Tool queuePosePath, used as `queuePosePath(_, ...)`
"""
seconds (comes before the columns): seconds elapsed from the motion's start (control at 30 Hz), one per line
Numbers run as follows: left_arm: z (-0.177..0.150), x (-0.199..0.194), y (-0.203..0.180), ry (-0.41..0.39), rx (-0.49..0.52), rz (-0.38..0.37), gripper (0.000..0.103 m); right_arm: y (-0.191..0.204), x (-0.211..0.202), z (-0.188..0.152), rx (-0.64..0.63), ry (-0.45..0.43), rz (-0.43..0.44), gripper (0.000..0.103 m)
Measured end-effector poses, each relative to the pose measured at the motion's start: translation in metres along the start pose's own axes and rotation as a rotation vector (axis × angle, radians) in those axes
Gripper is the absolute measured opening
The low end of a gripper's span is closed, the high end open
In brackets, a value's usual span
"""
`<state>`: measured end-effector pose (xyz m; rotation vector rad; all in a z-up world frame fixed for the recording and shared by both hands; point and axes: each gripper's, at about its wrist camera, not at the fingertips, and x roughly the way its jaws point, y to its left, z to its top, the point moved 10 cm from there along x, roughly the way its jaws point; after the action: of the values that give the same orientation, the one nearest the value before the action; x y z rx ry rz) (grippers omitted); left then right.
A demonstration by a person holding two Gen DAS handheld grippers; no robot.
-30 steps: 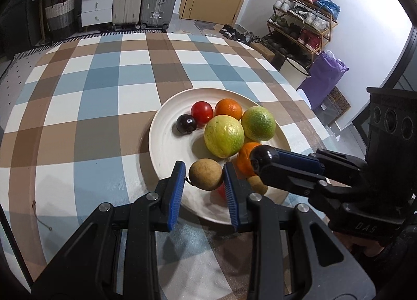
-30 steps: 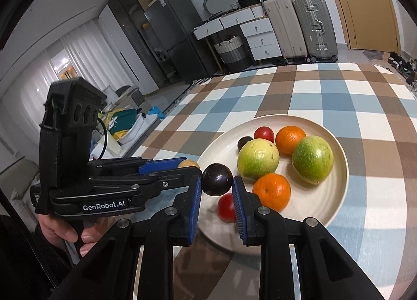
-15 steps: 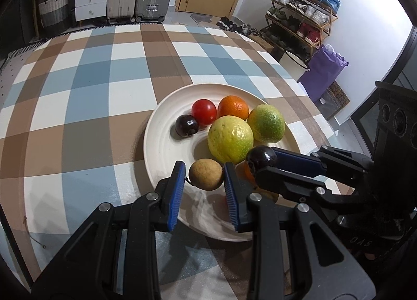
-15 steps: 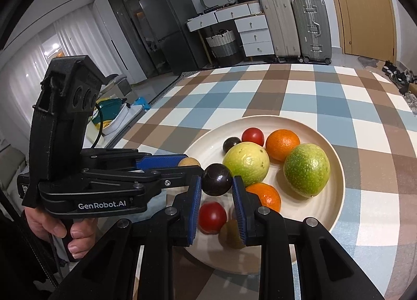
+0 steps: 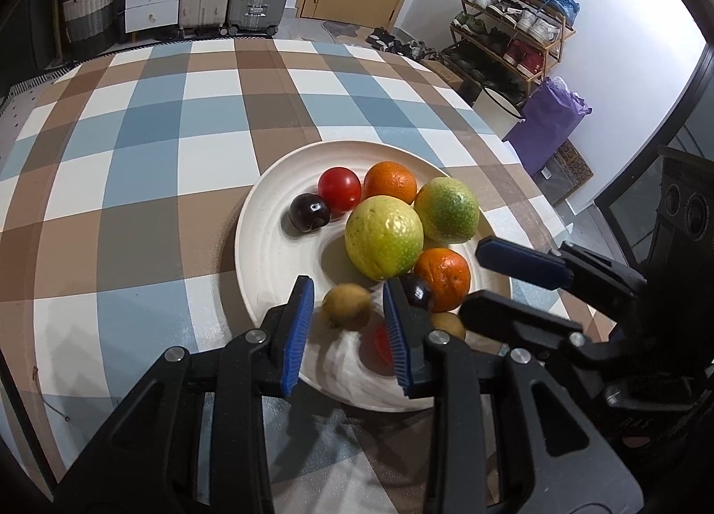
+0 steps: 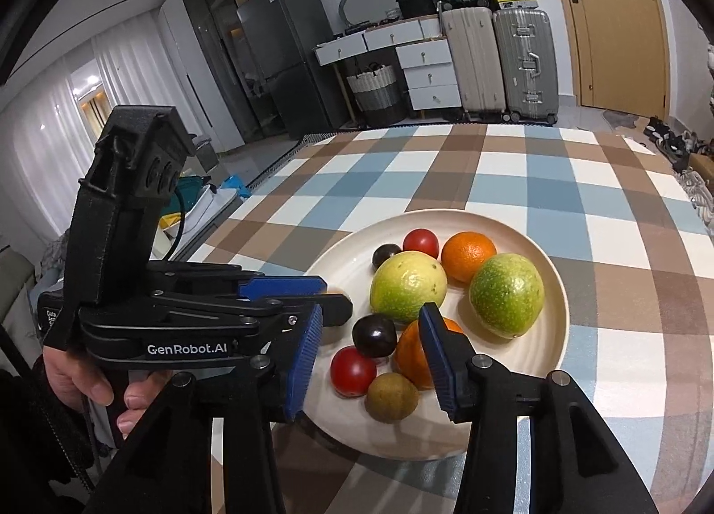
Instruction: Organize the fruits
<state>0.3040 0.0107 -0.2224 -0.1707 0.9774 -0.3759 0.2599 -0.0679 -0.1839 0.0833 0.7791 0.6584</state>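
Observation:
A cream plate (image 5: pixel 267 246) (image 6: pixel 549 335) holds several fruits. My right gripper (image 6: pixel 370 317) (image 5: pixel 474 277) hangs over its near side with its jaws opening. A dark plum (image 6: pixel 374 335) (image 5: pixel 417 291) lies between them, free of both pads, beside an orange (image 6: pixel 413 358). My left gripper (image 5: pixel 347 286) (image 6: pixel 330 295) is over the plate's near rim. A small brown fruit (image 5: pixel 347 306) shows blurred between its jaws, with a gap on each side. A red tomato (image 6: pixel 352 371) and a second brown fruit (image 6: pixel 392 397) rest near the rim.
Farther back on the plate are two large green-yellow fruits (image 5: pixel 383 237) (image 5: pixel 446 210), an orange (image 5: pixel 390 182), a tomato (image 5: pixel 339 189) and another dark plum (image 5: pixel 309 211). The plate stands on a checked tablecloth (image 5: pixel 134 157). A person's hand (image 6: pixel 89 380) holds the left gripper.
My right jaws have parted and the dark plum they held now lies on the plate by the orange. The brown fruit has sunk a little in the left jaws and turned blurry.

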Motion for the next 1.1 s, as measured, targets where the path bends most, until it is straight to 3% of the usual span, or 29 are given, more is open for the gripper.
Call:
queuePosePath(0.27, -0.001, -0.018, -0.001, -0.032, 0.0, 0.024, 0.03, 0.0, -0.023, 0.01, 0.001, -0.075, -0.009, 0.046)
queuePosePath(0.47, -0.003, -0.04, -0.005, -0.096, -0.017, 0.039, 0.037, -0.002, -0.046, 0.018, 0.013, -0.154, -0.013, 0.048)
queuePosePath(0.63, -0.004, -0.059, -0.006, -0.158, -0.034, 0.058, 0.05, -0.004, -0.063, 0.021, 0.033, -0.219, -0.027, 0.063)
queuePosePath(0.77, -0.011, -0.069, -0.01, -0.197, -0.036, 0.067, 0.051, -0.001, -0.075, 0.022, 0.042, -0.269, -0.017, 0.068)
queuePosePath(0.87, -0.015, -0.077, -0.013, -0.237, -0.03, 0.089, 0.06, 0.0, -0.086, 0.022, 0.036, -0.313, -0.024, 0.083)
queuePosePath(1.1, -0.021, -0.098, -0.016, -0.331, -0.047, 0.141, 0.079, 0.0, -0.107, 0.02, 0.021, -0.383, -0.051, 0.091)
